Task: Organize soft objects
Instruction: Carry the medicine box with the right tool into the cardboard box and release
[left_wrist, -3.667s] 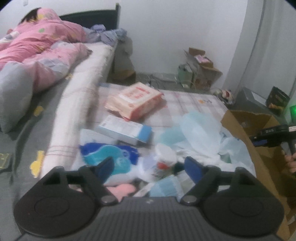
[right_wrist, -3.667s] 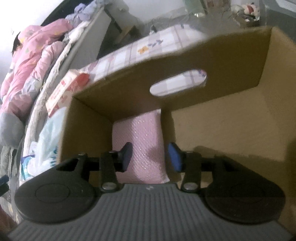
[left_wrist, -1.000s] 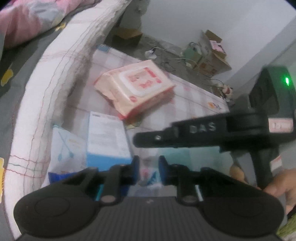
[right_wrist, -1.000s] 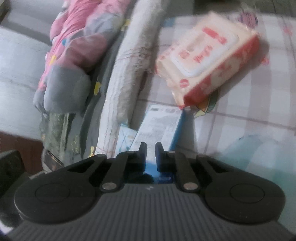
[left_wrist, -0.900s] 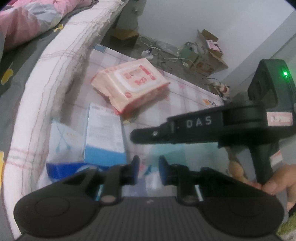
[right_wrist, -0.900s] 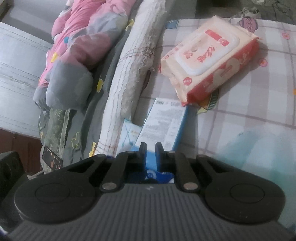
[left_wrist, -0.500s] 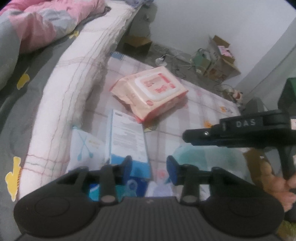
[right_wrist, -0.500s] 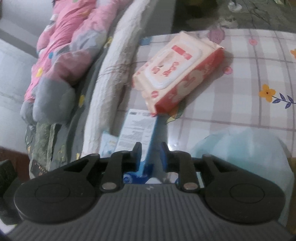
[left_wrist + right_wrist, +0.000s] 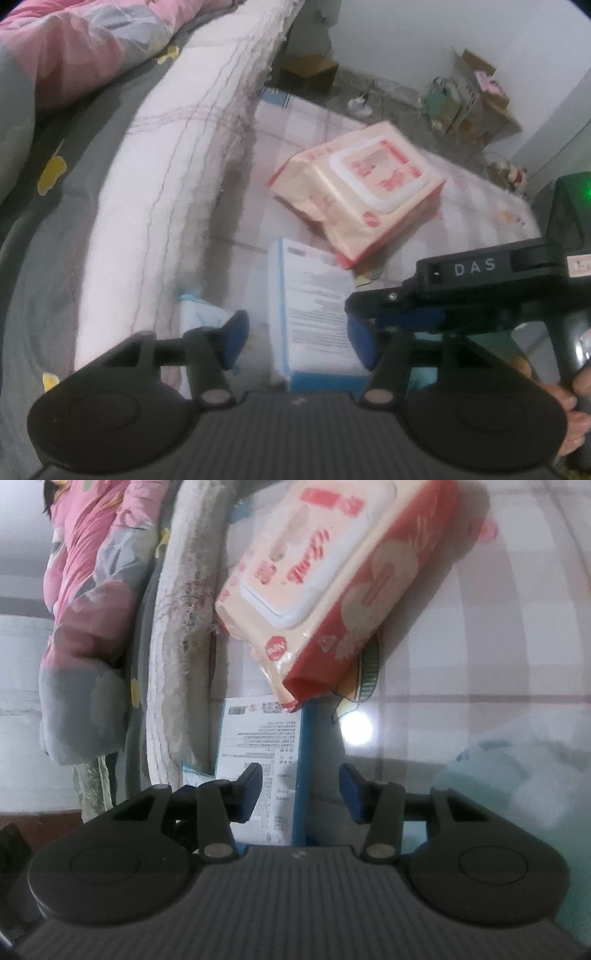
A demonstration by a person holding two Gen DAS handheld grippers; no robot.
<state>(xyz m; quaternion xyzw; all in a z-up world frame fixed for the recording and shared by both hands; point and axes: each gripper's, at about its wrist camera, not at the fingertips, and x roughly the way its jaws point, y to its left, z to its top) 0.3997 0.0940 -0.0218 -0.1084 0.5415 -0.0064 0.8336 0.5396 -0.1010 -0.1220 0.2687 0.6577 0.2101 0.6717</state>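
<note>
A blue and white flat box [image 9: 314,310] lies on the checked floor mat beside the mattress edge; it also shows in the right wrist view [image 9: 266,768]. A peach and red wet-wipes pack [image 9: 358,192] lies just beyond it, large in the right wrist view [image 9: 332,572]. My left gripper [image 9: 299,341] is open, its jaws standing either side of the box's near end. My right gripper [image 9: 301,799] is open, low over the box's blue edge; its black body [image 9: 480,280] crosses the left wrist view on the right.
The white mattress edge [image 9: 166,166] and grey sheet run along the left, with a pink quilt [image 9: 66,48] on top. A small light-blue packet [image 9: 199,314] lies by the mattress. A pale blue plastic bag [image 9: 517,775] sits right. Boxes [image 9: 476,96] stand by the far wall.
Both grippers have opened wider over the last second. The right gripper has moved forward and lower toward the wipes pack and box. The left gripper has shifted slightly left over the box.
</note>
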